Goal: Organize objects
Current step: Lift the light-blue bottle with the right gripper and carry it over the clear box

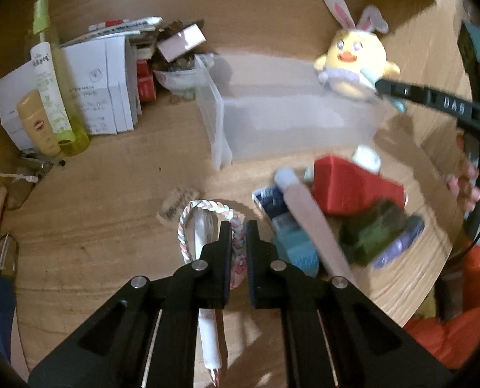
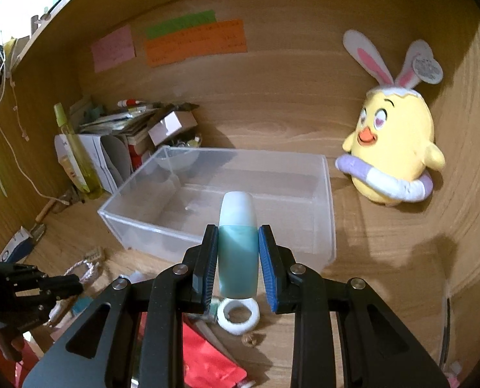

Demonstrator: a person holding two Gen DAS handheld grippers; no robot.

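Note:
My right gripper (image 2: 238,252) is shut on a teal tube with a white cap (image 2: 238,242) and holds it just in front of the near wall of a clear plastic bin (image 2: 324,213). The bin also shows in the left wrist view (image 1: 220,123). My left gripper (image 1: 239,229) has its jaws nearly closed around a pastel braided cord loop (image 1: 183,226) lying on the desk, with a white pen (image 1: 209,333) under it. The right gripper (image 1: 433,100) reaches in from the right there.
A yellow chick plush with bunny ears (image 2: 391,148) stands right of the bin. A red box (image 1: 353,184), a pink tube (image 1: 311,216) and small packs are piled beside my left gripper. Boxes and bottles (image 1: 55,97) crowd the back left. A white ring (image 2: 238,315) lies below the tube.

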